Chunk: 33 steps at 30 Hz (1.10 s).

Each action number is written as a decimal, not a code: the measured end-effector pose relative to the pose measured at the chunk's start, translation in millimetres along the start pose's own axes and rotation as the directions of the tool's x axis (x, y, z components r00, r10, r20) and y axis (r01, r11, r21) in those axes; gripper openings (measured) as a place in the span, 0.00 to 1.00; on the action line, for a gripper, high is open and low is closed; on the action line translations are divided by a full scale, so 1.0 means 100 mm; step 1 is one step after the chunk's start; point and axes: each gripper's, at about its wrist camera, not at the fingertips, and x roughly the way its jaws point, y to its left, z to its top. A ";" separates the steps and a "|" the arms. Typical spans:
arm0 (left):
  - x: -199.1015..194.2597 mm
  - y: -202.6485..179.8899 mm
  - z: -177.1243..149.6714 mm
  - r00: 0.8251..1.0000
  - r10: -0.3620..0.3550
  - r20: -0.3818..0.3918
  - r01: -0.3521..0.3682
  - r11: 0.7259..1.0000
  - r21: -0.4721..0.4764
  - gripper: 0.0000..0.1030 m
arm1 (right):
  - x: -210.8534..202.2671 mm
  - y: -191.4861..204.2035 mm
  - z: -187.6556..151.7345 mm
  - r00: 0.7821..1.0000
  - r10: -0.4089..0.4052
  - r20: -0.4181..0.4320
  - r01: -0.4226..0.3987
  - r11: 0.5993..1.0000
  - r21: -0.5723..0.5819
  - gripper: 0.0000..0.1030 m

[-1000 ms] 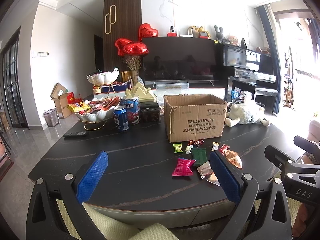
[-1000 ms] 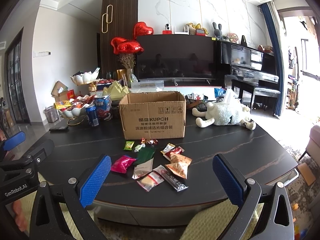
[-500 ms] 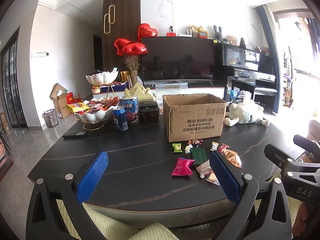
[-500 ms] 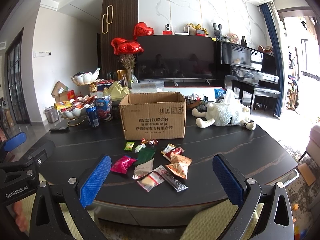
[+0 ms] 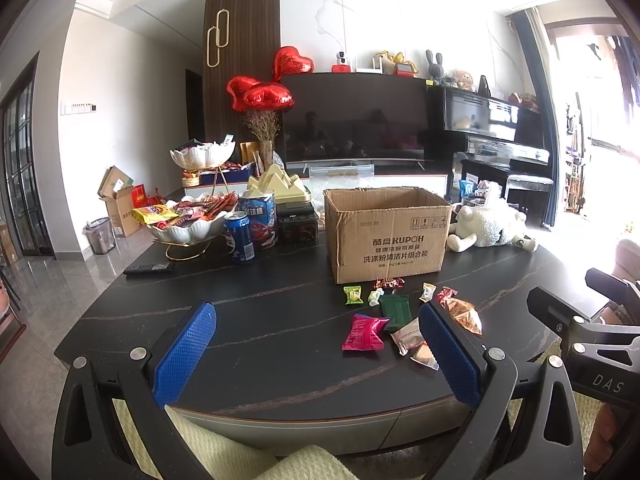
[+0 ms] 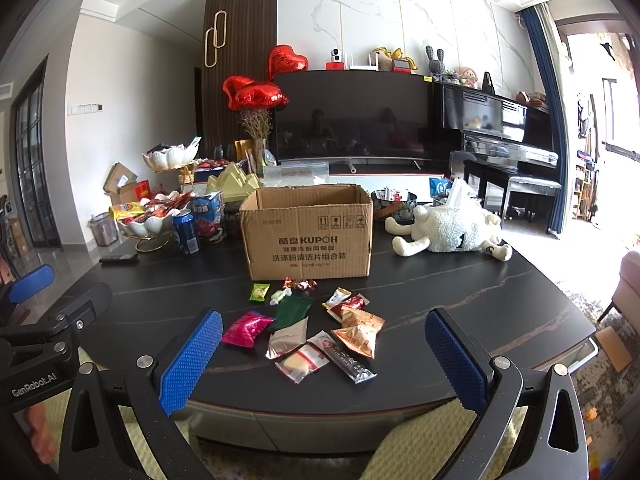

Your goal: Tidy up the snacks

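Observation:
Several snack packets lie loose on the dark table [image 6: 460, 304] in front of an open cardboard box [image 6: 308, 236]: a pink packet [image 6: 245, 328], a dark green one [image 6: 294, 309], orange bags [image 6: 358, 330], a small green candy [image 6: 259, 292]. The left wrist view shows the same box [image 5: 386, 236] and pink packet [image 5: 364, 333]. My right gripper [image 6: 320, 360] hangs open near the table's front edge, short of the packets. My left gripper [image 5: 316, 352] is open too, left of the pile; its right finger [image 5: 450, 354] hides part of some packets.
At the table's back left stand a white snack bowl [image 6: 146, 224], a blue can [image 6: 186, 232] and tins; a black remote [image 6: 119, 258] lies nearby. A white plush sheep [image 6: 448, 232] lies at the back right. A TV and piano stand behind.
Both grippers have drifted very slightly; the view shifts a little. Nothing on the table has moved and both grippers stay open.

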 end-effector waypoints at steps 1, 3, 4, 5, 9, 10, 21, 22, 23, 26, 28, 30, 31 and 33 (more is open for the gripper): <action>-0.01 0.00 0.00 1.000 0.000 0.001 0.000 1.000 0.001 1.00 | 0.00 0.00 0.00 1.000 -0.001 0.001 0.001 1.000 0.000 1.00; 0.00 0.00 0.00 1.000 0.001 0.002 -0.001 1.000 0.001 1.00 | 0.00 0.00 0.00 1.000 -0.001 0.003 0.001 1.000 0.001 1.00; 0.01 0.00 0.00 1.000 0.001 0.002 -0.001 1.000 0.001 1.00 | 0.00 0.00 0.00 1.000 -0.002 0.003 0.002 1.000 0.001 1.00; 0.01 0.00 0.00 1.000 0.001 0.001 -0.001 1.000 0.001 1.00 | 0.01 0.00 -0.01 1.000 -0.002 0.002 0.002 1.000 0.001 1.00; 0.01 0.00 0.00 1.000 0.001 0.001 -0.001 1.000 0.001 1.00 | 0.00 0.00 0.00 1.000 0.000 0.001 0.000 1.000 0.001 1.00; 0.01 0.00 0.00 1.000 0.001 0.001 -0.001 1.000 0.000 1.00 | 0.02 0.00 -0.02 1.000 -0.001 0.002 0.001 1.000 0.001 1.00; 0.00 -0.09 -0.05 1.000 -0.001 -0.011 0.001 1.000 0.000 1.00 | 0.01 0.03 0.01 1.000 0.007 -0.012 -0.007 1.000 -0.001 1.00; 0.01 -0.10 -0.06 1.000 -0.001 -0.016 0.001 1.000 0.001 1.00 | 0.02 0.04 0.01 1.000 0.011 -0.017 -0.011 1.000 -0.001 1.00; 0.02 -0.10 -0.07 1.000 -0.002 -0.021 0.002 1.000 0.001 1.00 | 0.03 0.05 0.02 1.000 0.015 -0.021 -0.015 1.000 -0.001 1.00; 0.09 -0.10 -0.09 0.999 -0.008 -0.036 0.008 1.000 -0.001 1.00 | 0.15 0.05 0.00 0.999 0.026 -0.033 -0.027 1.000 -0.004 1.00; 0.16 -0.06 -0.08 0.999 -0.013 -0.047 0.013 1.000 -0.002 1.00 | 0.25 0.05 -0.01 0.998 0.036 -0.044 -0.036 0.999 -0.002 1.00; 0.26 -0.05 -0.08 0.998 -0.015 -0.061 0.015 1.000 0.004 1.00 | 0.34 0.06 -0.02 0.997 0.047 -0.057 -0.047 0.999 -0.003 1.00; 0.31 -0.05 -0.08 0.998 -0.020 -0.067 0.020 1.000 0.009 1.00 | 0.42 0.07 -0.02 0.996 0.054 -0.069 -0.055 0.998 -0.005 1.00; 0.42 -0.03 -0.06 0.996 -0.024 -0.082 0.026 0.999 0.018 1.00 | 0.55 0.07 -0.04 0.994 0.066 -0.092 -0.066 0.998 -0.005 1.00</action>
